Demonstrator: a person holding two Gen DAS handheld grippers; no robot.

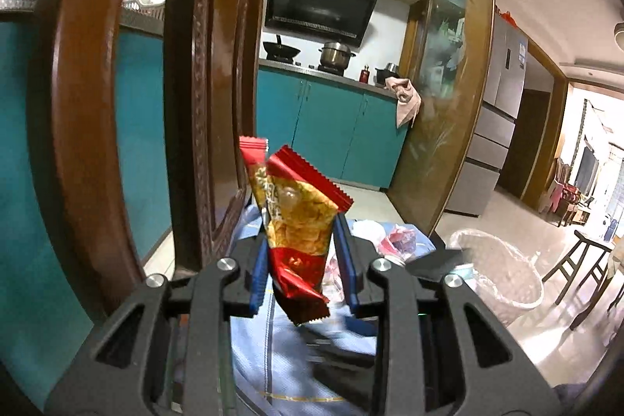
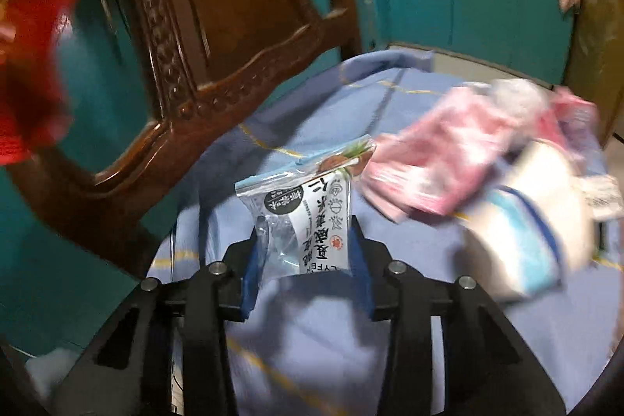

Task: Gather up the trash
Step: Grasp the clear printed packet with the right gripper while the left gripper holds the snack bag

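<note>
While each tongs grips one wrapper (image 1: 297,221).

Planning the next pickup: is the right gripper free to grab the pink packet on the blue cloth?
Probably not yet: the right gripper is shut on a clear-and-white wrapper. The pink packet itself lies uncovered, up and to its right.
</note>
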